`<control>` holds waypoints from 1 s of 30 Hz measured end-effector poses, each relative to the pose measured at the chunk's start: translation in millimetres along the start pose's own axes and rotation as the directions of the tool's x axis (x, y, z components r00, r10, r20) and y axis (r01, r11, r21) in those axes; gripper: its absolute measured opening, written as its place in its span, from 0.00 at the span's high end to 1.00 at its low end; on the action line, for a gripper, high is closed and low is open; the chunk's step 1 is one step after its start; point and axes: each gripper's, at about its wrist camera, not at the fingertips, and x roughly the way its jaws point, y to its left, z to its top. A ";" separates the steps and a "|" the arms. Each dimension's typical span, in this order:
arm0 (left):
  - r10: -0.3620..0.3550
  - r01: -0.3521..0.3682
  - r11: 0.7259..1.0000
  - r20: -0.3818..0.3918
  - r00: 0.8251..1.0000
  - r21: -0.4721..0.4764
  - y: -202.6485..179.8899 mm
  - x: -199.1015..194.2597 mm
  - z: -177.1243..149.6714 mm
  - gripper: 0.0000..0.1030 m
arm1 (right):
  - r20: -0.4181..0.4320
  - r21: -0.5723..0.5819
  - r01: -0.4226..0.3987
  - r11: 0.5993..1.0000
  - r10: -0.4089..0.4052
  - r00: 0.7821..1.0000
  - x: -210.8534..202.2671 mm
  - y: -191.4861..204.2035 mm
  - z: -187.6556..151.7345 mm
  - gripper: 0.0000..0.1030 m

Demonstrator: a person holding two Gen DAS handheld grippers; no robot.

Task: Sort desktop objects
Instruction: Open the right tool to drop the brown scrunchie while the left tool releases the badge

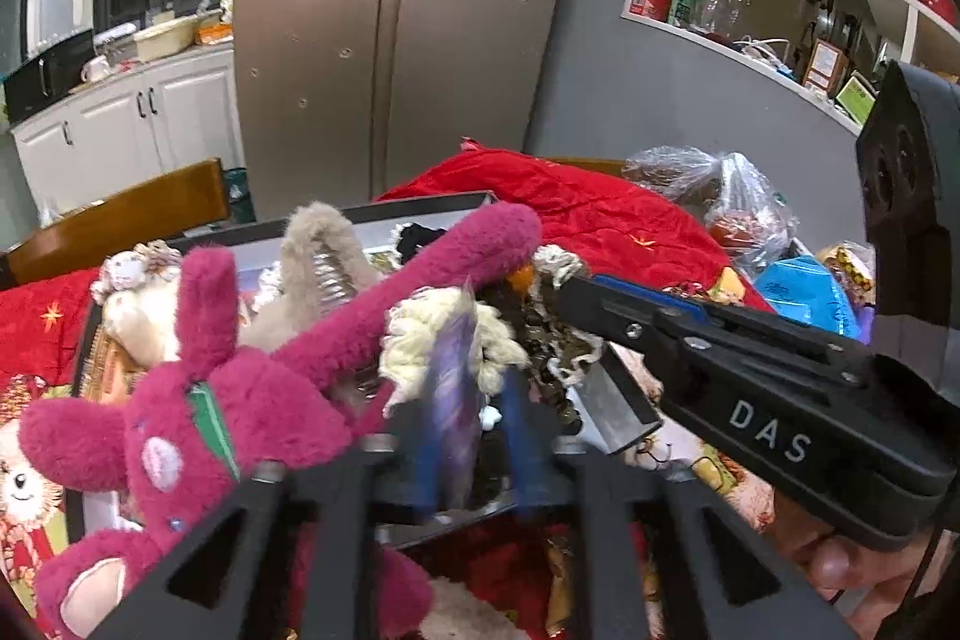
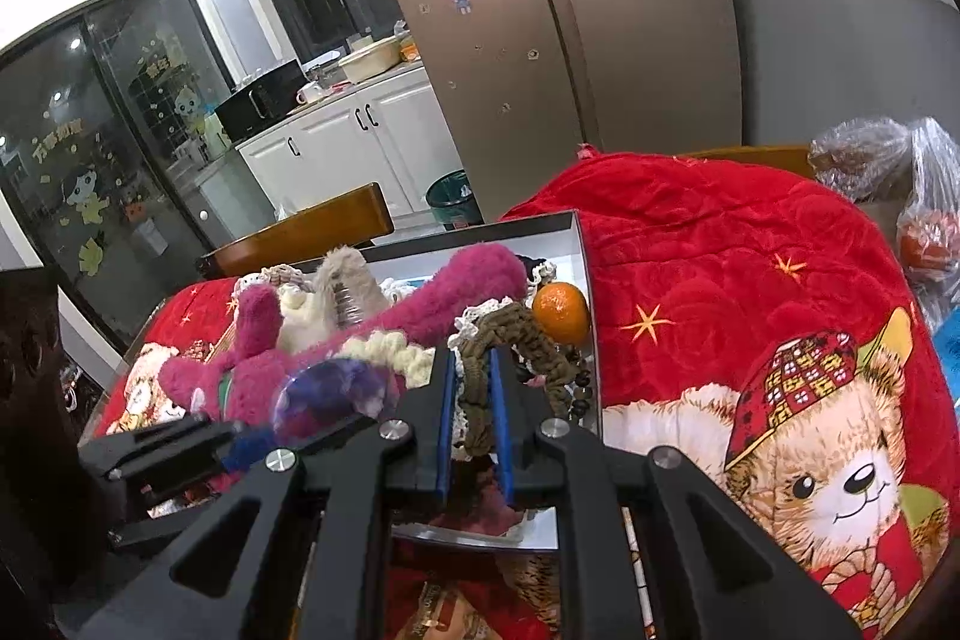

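Observation:
A shallow grey-and-white box lies on a red blanket, full of soft toys. A magenta plush bear sprawls across it; it also shows in the right wrist view. My left gripper is shut on a purple translucent packet, blurred, over the box's near edge; the packet also shows in the right wrist view. My right gripper is shut on a brown-and-cream knitted piece beside an orange. In the left wrist view the right gripper reaches in from the right.
The red blanket with a bear print covers the table. Plastic bags of goods and a blue bag lie at the right. A wooden chair back stands behind the box. A fridge and white cabinets are beyond.

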 end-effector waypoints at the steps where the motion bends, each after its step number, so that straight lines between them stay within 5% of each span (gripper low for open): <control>1: 0.004 -0.004 1.000 0.003 1.000 -0.006 0.9 -0.6 0.5 0.42 | 0.007 0.003 0.006 1.000 -0.006 1.000 -1.5 -0.2 0.2 0.81; 2: 0.011 -0.011 1.000 0.003 1.000 -0.013 1.9 -0.8 0.9 0.34 | 0.015 0.005 0.003 1.000 -0.003 1.000 -2.6 -0.9 0.5 0.77; 4: 0.019 -0.020 1.000 -0.026 0.999 -0.014 3.6 1.5 0.7 0.14 | 0.028 0.006 -0.003 1.000 0.002 1.000 -4.9 -2.6 0.8 0.49; 9: 0.039 -0.039 0.999 -0.022 0.999 0.024 0.2 1.4 -0.5 0.13 | 0.051 -0.001 -0.020 1.000 0.020 0.999 -11.4 -2.1 2.5 0.20; 12: 0.041 -0.041 0.999 -0.007 0.999 0.025 -0.2 -1.2 -1.1 0.00 | 0.054 -0.017 -0.030 0.999 0.031 0.998 -15.5 0.2 4.4 0.01; 30: 0.051 -0.052 0.999 0.017 0.999 0.013 4.9 -10.2 1.9 0.00 | 0.072 0.082 -0.073 0.994 0.067 0.995 -26.9 -20.5 12.4 0.00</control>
